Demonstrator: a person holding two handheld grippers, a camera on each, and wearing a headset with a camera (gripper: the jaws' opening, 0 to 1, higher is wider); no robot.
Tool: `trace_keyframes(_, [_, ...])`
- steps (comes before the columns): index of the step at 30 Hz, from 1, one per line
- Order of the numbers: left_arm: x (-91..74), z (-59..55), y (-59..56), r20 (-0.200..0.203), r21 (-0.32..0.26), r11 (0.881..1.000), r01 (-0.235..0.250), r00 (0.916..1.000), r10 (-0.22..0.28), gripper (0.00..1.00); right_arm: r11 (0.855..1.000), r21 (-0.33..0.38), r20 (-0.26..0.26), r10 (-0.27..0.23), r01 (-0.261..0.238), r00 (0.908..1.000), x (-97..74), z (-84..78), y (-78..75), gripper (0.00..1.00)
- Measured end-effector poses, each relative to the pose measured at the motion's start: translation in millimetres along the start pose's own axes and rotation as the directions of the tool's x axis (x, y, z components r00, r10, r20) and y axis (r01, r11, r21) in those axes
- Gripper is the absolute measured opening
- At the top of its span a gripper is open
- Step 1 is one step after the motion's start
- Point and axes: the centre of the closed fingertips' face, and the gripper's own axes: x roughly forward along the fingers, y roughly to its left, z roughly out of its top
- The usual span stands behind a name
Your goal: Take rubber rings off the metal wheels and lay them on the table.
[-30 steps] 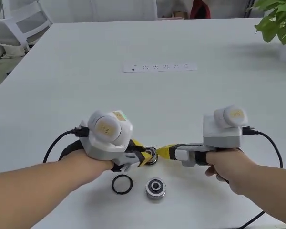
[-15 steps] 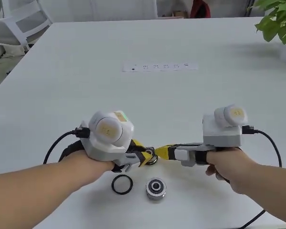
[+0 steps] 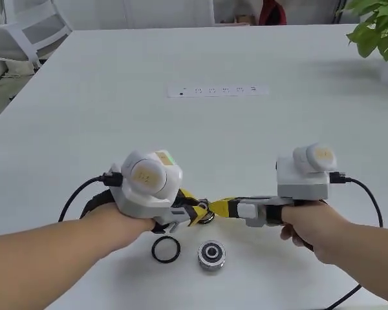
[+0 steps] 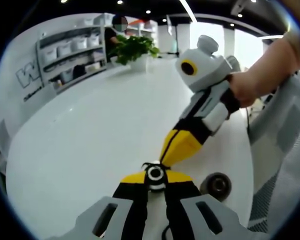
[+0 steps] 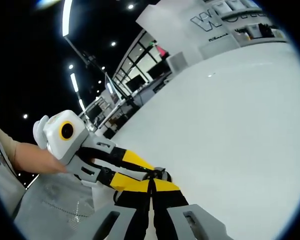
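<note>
My left gripper is shut on a small metal wheel held just above the white table. In the left gripper view the wheel sits between the yellow jaw tips. My right gripper meets it from the right, its yellow tips shut on the thin black rubber ring at the wheel's rim. In the right gripper view the jaws are together against the wheel. A loose black rubber ring lies flat on the table beside a second metal wheel.
A white power strip lies mid-table. A green plant stands at the far right corner, and a white chair stands at the far left. Black cables trail from both grippers across the near table.
</note>
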Motion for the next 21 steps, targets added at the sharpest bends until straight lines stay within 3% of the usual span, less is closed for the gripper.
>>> trace_keyframes(2, [-0.1, 0.0, -0.6, 0.001, 0.003, 1.0, 0.002, 1.0, -0.002, 0.12, 1.0, 0.001, 0.0, 0.014, -0.014, 0.9999, 0.9, -0.3, 3.9, 0.0])
trace_keyframes(3, [-0.1, 0.2, -0.5, 0.002, 0.008, 1.0, 0.0, 1.0, 0.0, 0.12, 0.992, 0.044, 0.001, 0.117, -0.117, 0.9932, 1.3, -1.0, 25.7, 0.0])
trace_keyframes(5, [0.1, 0.0, -0.6, 0.004, 0.003, 1.0, 0.0, 1.0, 0.0, 0.12, 0.998, -0.012, 0.024, 0.06, -0.06, 0.9979, 4.0, 6.8, 17.7, 0.0])
trace_keyframes(9, [-0.2, 0.5, -1.1, 0.006, -0.003, 1.0, -0.003, 1.0, 0.003, 0.12, 0.998, -0.003, 0.023, 0.062, -0.061, 0.9978, 3.3, 3.2, 17.4, 0.0])
trace_keyframes(17, [-0.7, 1.2, -1.2, 0.01, -0.016, 1.0, -0.012, 0.9999, 0.012, 0.13, 1.0, -0.002, 0.013, -0.011, 0.011, 0.9999, 0.5, -0.2, 2.4, 0.0])
trace_keyframes(21, [-0.5, 1.4, -0.8, 0.006, -0.007, 1.0, -0.006, 1.0, 0.006, 0.13, 1.0, 0.005, 0.017, -0.021, 0.021, 0.9996, -1.0, 0.5, -0.2, 0.0])
